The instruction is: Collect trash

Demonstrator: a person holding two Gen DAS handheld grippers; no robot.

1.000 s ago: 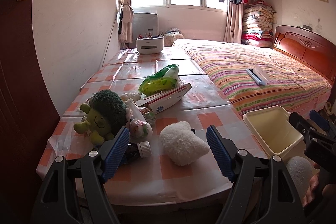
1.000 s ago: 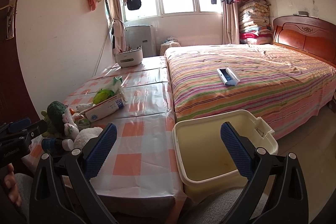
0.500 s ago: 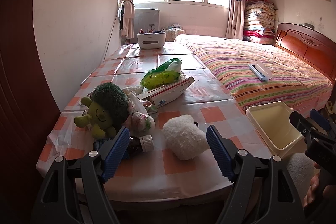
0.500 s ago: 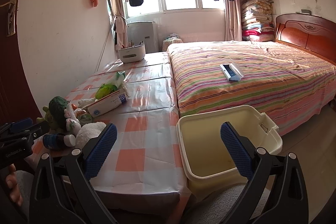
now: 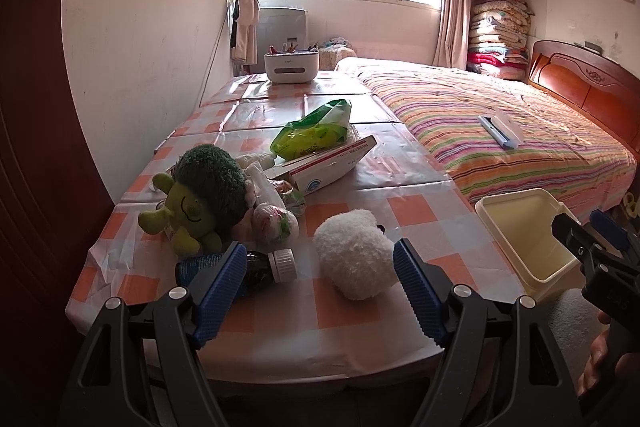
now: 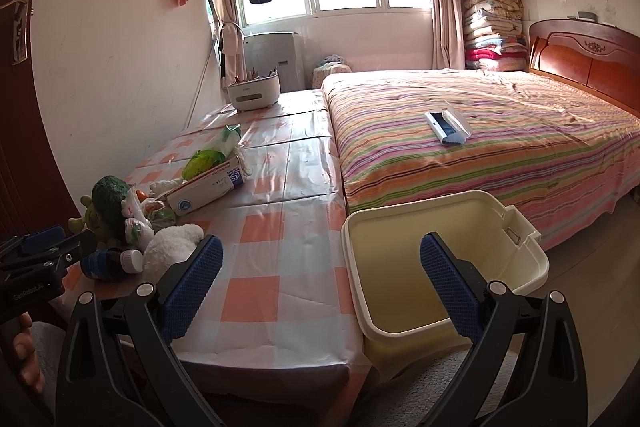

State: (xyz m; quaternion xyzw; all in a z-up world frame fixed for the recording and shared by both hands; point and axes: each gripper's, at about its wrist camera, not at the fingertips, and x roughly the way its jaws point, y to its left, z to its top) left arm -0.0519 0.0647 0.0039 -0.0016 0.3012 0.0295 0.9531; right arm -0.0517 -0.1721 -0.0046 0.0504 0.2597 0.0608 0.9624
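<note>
Both views tilt slightly lower than a second ago: the bottle emerges from behind the left hand-held gripper finger.

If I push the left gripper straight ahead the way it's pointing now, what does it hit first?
Most likely the white fluffy toy, lying on the table between the open left gripper's fingertips. The dark bottle lies behind its left finger and could be brushed too; depth is hard to judge.
</note>
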